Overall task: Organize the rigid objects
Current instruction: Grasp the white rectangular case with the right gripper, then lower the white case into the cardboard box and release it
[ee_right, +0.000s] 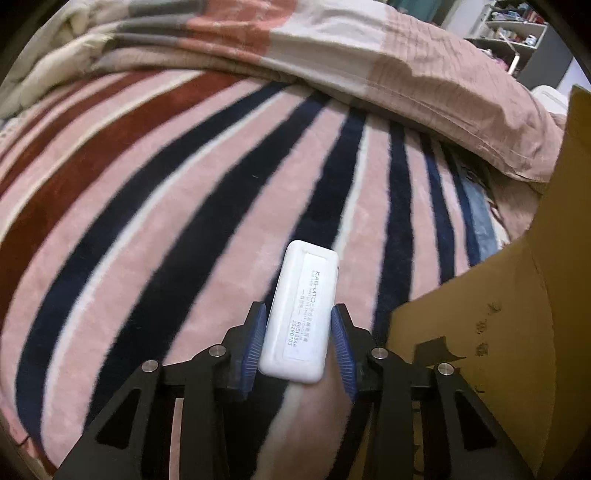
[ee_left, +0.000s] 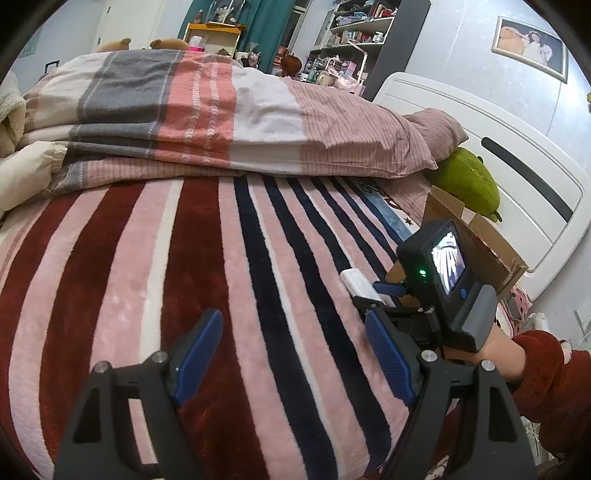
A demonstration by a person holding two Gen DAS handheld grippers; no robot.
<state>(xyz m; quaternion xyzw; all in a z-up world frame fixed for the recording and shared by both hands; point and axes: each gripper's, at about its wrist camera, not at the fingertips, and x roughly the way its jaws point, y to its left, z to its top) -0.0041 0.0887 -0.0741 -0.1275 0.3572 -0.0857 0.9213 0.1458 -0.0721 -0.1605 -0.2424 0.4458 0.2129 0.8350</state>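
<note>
My right gripper is shut on a flat white plastic case with a printed label, holding it above the striped blanket, just left of a cardboard box. In the left wrist view the right gripper shows at the right with the white case in its jaws, in front of the cardboard box. My left gripper is open and empty, hovering over the blanket.
A folded striped duvet lies across the far side of the bed. A green plush toy rests by the white headboard. Shelves full of items stand behind.
</note>
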